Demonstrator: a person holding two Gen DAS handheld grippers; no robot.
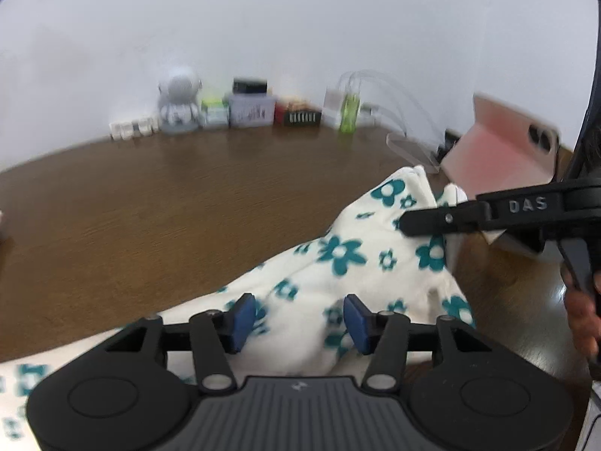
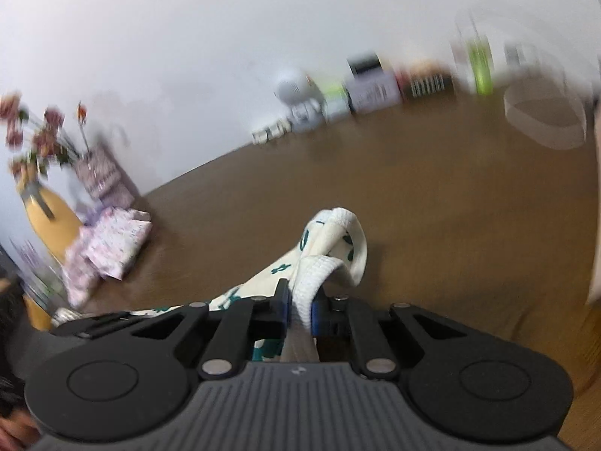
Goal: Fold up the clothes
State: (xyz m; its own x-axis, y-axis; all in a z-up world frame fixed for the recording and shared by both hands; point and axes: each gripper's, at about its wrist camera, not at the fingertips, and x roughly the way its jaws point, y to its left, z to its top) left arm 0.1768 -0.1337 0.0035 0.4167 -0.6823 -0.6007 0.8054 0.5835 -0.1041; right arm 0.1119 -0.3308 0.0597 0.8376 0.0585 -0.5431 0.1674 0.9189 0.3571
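A white garment with teal flowers (image 1: 349, 263) lies bunched on the brown wooden table (image 1: 150, 203). My left gripper (image 1: 300, 317) is open, its blue pads on either side of a fold of the cloth. My right gripper (image 2: 300, 306) is shut on the garment's white ribbed edge (image 2: 319, 270) and holds it above the table. The right gripper also shows in the left wrist view (image 1: 409, 221), at the cloth's raised far end.
Along the back wall stand a grey astronaut figure (image 1: 178, 101), small boxes (image 1: 249, 107) and a green bottle (image 1: 349, 112). A pink phone on a stand (image 1: 507, 143) sits at the right. A vase of flowers (image 2: 41, 173) and patterned packets (image 2: 109, 244) are at the left.
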